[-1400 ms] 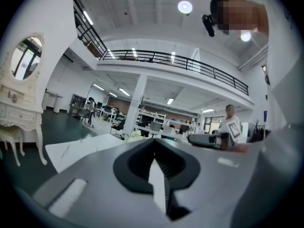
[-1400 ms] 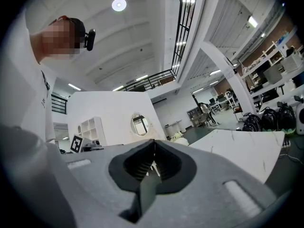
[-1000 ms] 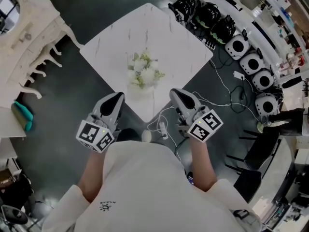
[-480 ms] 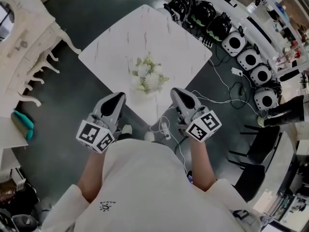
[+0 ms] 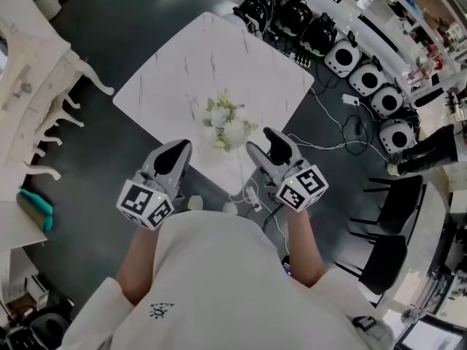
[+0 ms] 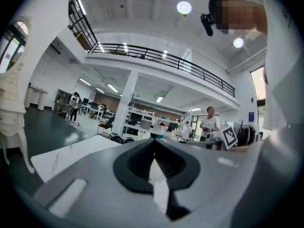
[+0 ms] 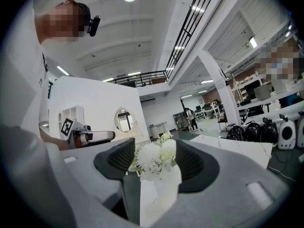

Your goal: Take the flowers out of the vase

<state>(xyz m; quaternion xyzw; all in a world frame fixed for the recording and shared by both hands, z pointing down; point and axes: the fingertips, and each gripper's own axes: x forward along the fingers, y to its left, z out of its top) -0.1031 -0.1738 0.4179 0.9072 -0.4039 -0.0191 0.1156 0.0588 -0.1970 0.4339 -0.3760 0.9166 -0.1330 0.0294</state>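
A bunch of white and pale green flowers (image 5: 228, 122) stands near the front corner of the white marble table (image 5: 182, 57); in the head view the blooms hide the vase. In the right gripper view the flowers (image 7: 154, 158) rise from a white vase (image 7: 161, 194), framed by the two jaws but farther off on the table. My right gripper (image 5: 266, 146) hovers just right of the table's corner; its jaws are opening with nothing between the pads. My left gripper (image 5: 177, 148) is shut and empty at the table's front left edge, its tips (image 6: 154, 148) meeting.
An ornate white dresser (image 5: 44, 86) stands to the left, with a teal object (image 5: 35, 210) below it. Black and white round devices (image 5: 343, 53) line the upper right. Cables and a power strip (image 5: 252, 195) lie on the dark floor; a black chair (image 5: 394, 217) stands at right.
My right gripper's jaws have gone from shut to open. Both grippers have edged toward the table's corner, and the flowers now sit closer to them.
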